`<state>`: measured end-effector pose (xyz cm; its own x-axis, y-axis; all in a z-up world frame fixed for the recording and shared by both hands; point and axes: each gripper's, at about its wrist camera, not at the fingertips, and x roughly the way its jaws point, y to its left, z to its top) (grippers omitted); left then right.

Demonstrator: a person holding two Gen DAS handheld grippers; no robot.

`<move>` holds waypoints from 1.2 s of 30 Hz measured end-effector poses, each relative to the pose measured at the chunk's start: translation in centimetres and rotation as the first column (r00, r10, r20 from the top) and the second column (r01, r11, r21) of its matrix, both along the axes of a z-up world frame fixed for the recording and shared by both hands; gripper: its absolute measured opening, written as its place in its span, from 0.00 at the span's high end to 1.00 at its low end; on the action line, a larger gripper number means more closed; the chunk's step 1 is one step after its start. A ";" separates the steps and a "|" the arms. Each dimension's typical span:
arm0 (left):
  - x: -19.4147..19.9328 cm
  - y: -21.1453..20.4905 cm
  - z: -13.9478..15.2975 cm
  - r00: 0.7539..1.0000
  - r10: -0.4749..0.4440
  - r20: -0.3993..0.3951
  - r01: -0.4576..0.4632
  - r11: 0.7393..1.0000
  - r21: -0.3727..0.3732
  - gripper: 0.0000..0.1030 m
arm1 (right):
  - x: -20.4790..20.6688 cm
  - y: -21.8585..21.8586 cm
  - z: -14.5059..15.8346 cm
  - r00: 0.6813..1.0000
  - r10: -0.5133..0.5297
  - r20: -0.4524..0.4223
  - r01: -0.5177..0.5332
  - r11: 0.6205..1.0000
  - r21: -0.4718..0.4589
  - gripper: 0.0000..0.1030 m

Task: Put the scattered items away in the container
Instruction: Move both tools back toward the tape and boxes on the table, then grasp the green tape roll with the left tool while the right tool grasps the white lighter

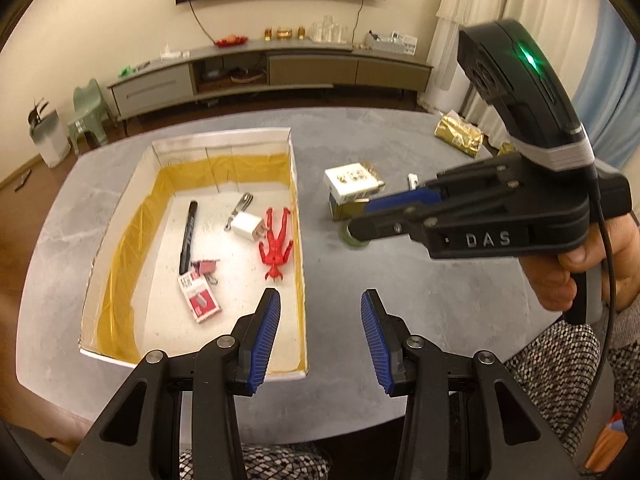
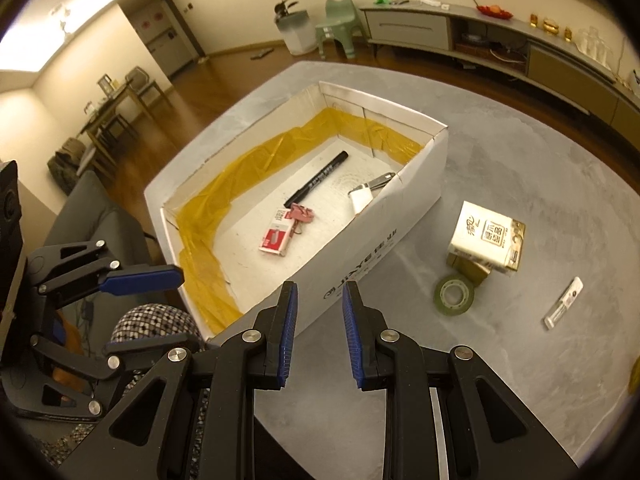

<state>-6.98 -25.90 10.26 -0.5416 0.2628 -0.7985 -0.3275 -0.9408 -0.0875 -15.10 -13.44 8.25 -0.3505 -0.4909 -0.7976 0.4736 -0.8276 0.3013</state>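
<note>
While fingers (image 2: 357,336) gape, tape roll (image 2: 455,294) lies beyond.

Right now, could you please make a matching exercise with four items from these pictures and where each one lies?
Items:
1. red figure
2. tape roll
3. black marker
4. tissue pack

Places:
A. flat on the table, beside the small gold box
B. in the white box, along its right wall
C. stacked on the small gold box
D. in the white box, toward its middle, next to a pink binder clip

Pairs: 1-B, 2-A, 3-D, 4-C
</note>
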 end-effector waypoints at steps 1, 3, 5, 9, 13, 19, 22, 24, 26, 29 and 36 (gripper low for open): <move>0.2 0.3 0.0 1.000 -0.005 -0.013 0.005 1.000 0.000 0.58 | 0.3 0.3 0.0 1.000 -0.005 -0.005 0.005 1.000 -0.015 0.75; 0.6 0.9 -0.2 0.999 -0.017 -0.034 0.017 1.000 -0.001 0.58 | 0.7 1.1 -0.3 1.000 -0.019 -0.007 0.018 0.998 -0.055 0.75; 0.8 1.7 -0.7 0.999 -0.033 -0.043 0.032 0.999 -0.008 0.58 | 1.1 2.0 -0.7 0.999 -0.039 -0.002 0.039 0.995 -0.094 0.74; 1.1 3.4 -1.8 0.997 -0.064 -0.052 0.063 0.998 -0.025 0.58 | 1.8 4.2 -1.6 0.996 -0.089 0.004 0.088 0.987 -0.133 0.74; 0.8 5.2 -2.7 0.995 -0.090 -0.048 0.089 0.996 -0.017 0.58 | 2.1 6.7 -2.7 0.988 -0.154 0.002 0.153 0.979 -0.134 0.73; -0.8 7.8 -4.7 0.994 -0.110 -0.014 0.110 0.994 0.000 0.57 | 1.9 11.0 -5.0 0.963 -0.268 0.011 0.267 0.958 -0.105 0.73; -2.0 8.9 -6.1 0.994 -0.106 0.012 0.105 0.994 0.014 0.53 | 1.5 13.7 -6.6 0.940 -0.340 0.029 0.341 0.935 -0.101 0.72; -2.8 9.4 -6.9 0.995 -0.101 0.028 0.100 0.995 0.021 0.52 | 1.3 15.0 -7.5 0.925 -0.376 0.045 0.379 0.920 -0.104 0.70; -3.7 9.9 -7.9 0.995 -0.089 0.042 0.088 0.996 0.026 0.52 | 0.9 16.6 -8.5 0.905 -0.421 0.062 0.425 0.899 -0.102 0.68; -5.3 10.6 -9.5 0.996 -0.065 0.065 0.063 0.997 0.037 0.49 | 0.2 18.3 -9.7 0.877 -0.474 0.078 0.479 0.873 -0.090 0.64; -8.7 11.9 -11.9 0.997 -0.022 0.072 0.019 0.998 0.052 0.47 | -1.9 20.5 -10.6 0.832 -0.552 0.058 0.555 0.830 -0.056 0.56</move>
